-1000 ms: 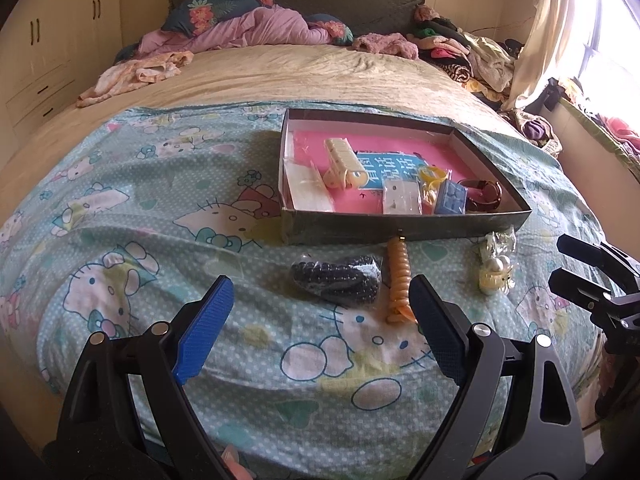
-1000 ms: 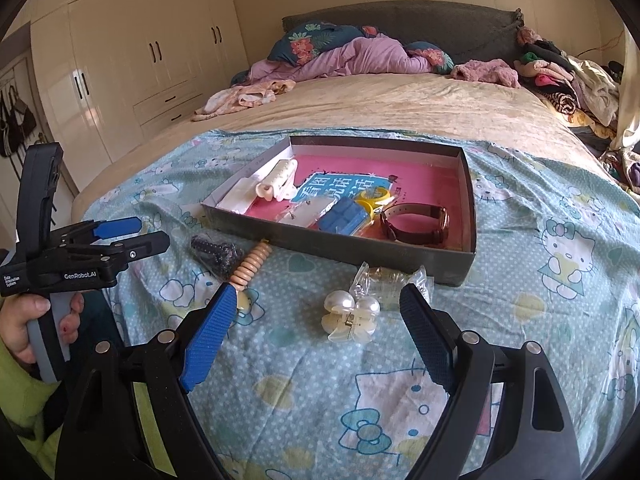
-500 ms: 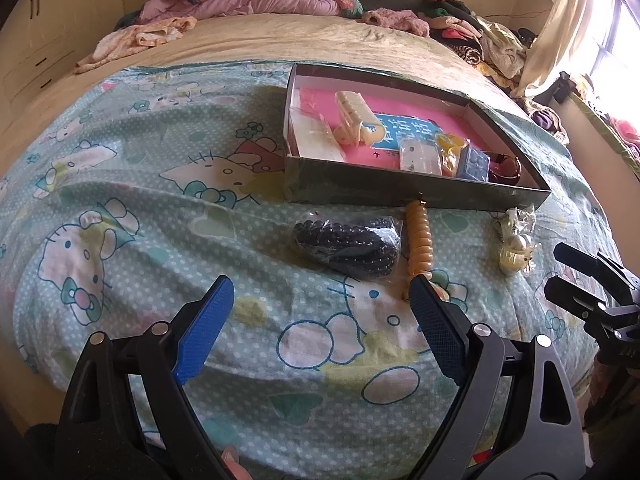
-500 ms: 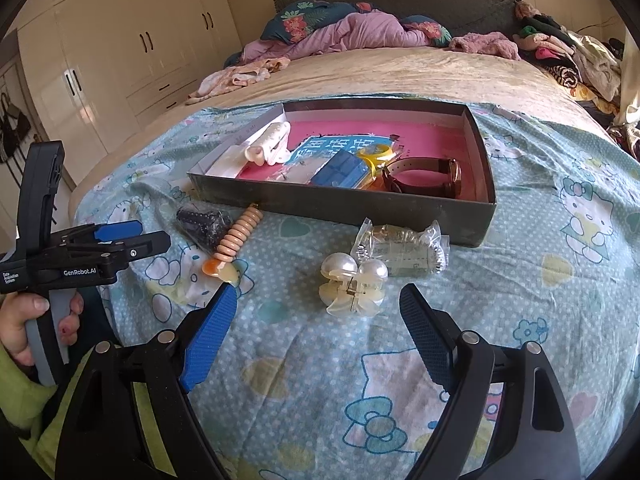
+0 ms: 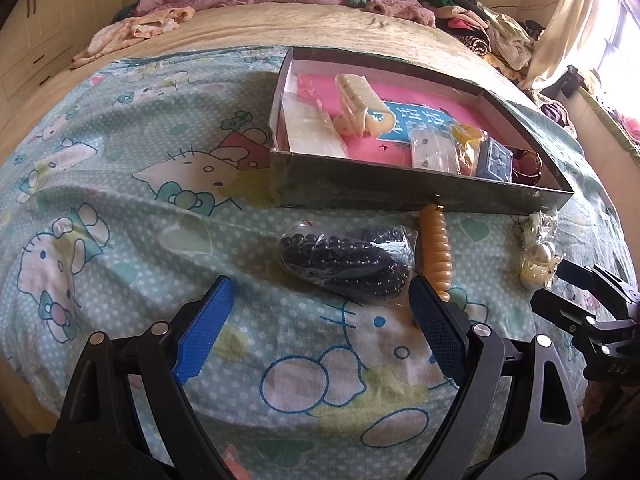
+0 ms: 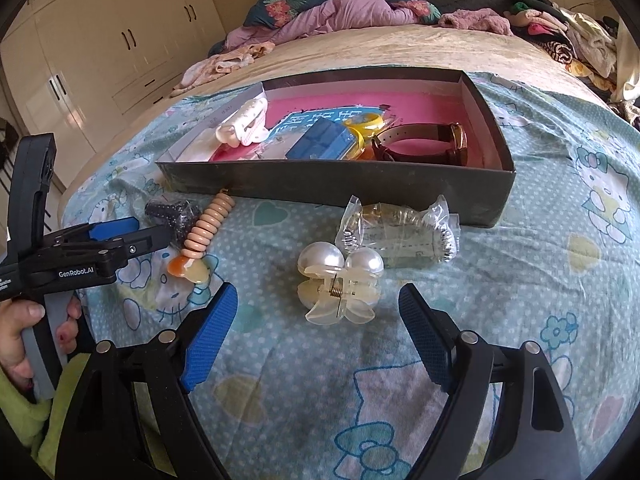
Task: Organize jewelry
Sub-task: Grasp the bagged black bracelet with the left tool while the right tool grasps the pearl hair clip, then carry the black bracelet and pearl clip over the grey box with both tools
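On the bed's cartoon-cat sheet (image 6: pixel 500 280) a dark shallow box (image 6: pixel 360 186) holds a watch (image 6: pixel 424 146), a blue case (image 6: pixel 320 146) and a cream hair claw (image 5: pixel 358 106). In front of the box lie four loose pieces — a bag of black beads (image 5: pixel 352 260), a peach coil hair tie (image 6: pixel 206 230), a pearl claw clip (image 6: pixel 340 284) and a clear packet (image 6: pixel 400 232). The left hand-held gripper (image 5: pixel 320 320) hangs wide open just short of the bead bag, nothing between its pads. The right hand-held gripper (image 6: pixel 316 332) has its jaws closing near the pearl clip — the pads are not touching it.
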### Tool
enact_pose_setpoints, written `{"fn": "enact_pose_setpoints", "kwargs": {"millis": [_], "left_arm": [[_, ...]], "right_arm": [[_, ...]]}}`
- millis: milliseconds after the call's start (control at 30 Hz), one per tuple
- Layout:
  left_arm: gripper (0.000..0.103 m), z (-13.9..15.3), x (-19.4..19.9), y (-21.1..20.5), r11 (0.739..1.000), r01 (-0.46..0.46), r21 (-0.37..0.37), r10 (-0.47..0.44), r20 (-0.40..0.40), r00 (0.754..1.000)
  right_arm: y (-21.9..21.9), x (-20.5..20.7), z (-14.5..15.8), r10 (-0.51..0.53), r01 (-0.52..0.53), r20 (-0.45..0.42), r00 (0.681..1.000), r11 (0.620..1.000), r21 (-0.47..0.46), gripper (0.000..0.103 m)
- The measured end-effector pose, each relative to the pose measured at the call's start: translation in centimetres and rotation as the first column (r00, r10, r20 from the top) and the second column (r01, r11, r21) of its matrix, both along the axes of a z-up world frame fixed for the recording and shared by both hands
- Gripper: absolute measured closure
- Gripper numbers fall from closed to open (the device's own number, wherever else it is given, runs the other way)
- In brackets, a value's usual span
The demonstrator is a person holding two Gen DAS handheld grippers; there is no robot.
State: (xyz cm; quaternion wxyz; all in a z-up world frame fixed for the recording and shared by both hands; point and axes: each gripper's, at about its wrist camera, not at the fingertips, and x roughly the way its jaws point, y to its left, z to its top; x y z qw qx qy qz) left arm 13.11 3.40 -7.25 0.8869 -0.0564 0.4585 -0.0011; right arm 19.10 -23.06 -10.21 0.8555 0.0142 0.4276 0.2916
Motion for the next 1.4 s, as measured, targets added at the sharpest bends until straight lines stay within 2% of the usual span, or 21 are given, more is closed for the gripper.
{"fn": "enact_pose_setpoints", "kwargs": {"millis": [100,167,200,233,300,500,533,567,733,867,1133,1400], "left_arm": [[0.021,-0.1,0.3,0.0,1.0,-0.001,-0.002,0.001,0.001,1.0],[0.021,-0.1,0.5,-0.1,1.0,0.002,-0.003,-0.002,0.0,1.0],[0.021,-0.1,0.6,-0.2,1.0,0.004,-0.003,-0.004,-0.001,1.0],[0.021,-0.2,0.7,-0.2,1.0,0.009,-0.007,-0.009,0.001,1.0],[0.016,-0.3,1.0,-0.4,1.0,0.012,-0.001,-0.012,-0.001,1.0],[0.017,-0.6,2.1,-0.9,0.999,0.04,0.02,-0.04,0.004,0.999],[0.02,-0.6,2.1,-1.0,0.999,0.044,0.024,-0.044,0.008,0.999],[0.032,-0.7,2.2,-1.1,0.998,0.051,0.024,-0.051,0.011,0.999],[0.038,-0.3,1.8,-1.1,0.997,0.066,0.025,-0.067,0.031,0.997],[0.038,1.0,1.0,-0.9,0.997,0.071,-0.009,-0.07,0.067,0.995],[0.038,4.7,0.1,-1.2,0.996,0.088,-0.029,-0.082,0.158,0.984],[0.038,6.5,1.1,-2.2,0.993,0.111,-0.027,-0.104,0.192,0.976]], "right_arm": [[0.4,0.4,-0.3,-0.007,0.007,0.008,1.0,1.0,-0.007,0.036],[0.4,0.6,-0.4,-0.012,0.012,0.016,1.0,1.0,-0.002,0.047],[0.4,0.7,-0.5,-0.009,0.009,0.013,1.0,1.0,0.0,0.058],[0.3,0.7,-0.5,-0.005,0.005,0.013,1.0,1.0,0.004,0.059],[0.2,0.7,-0.5,-0.002,0.002,0.017,1.0,1.0,0.01,0.059],[-0.3,0.4,-0.2,0.0,-0.001,0.019,1.0,1.0,0.023,0.059],[-0.4,0.4,-0.2,0.0,-0.001,0.019,1.0,1.0,0.025,0.059],[-0.4,0.3,-0.1,0.002,-0.002,0.018,1.0,1.0,0.026,0.059],[-0.7,0.0,0.4,0.012,-0.013,0.025,1.0,1.0,0.028,0.059],[-0.8,-0.3,1.1,0.018,-0.019,0.044,0.999,0.999,0.03,0.059],[-0.9,-0.4,3.3,0.021,-0.024,0.11,0.994,0.999,0.03,0.059],[-1.8,0.8,5.3,-0.009,0.003,0.171,0.985,0.999,0.034,0.059]]}}
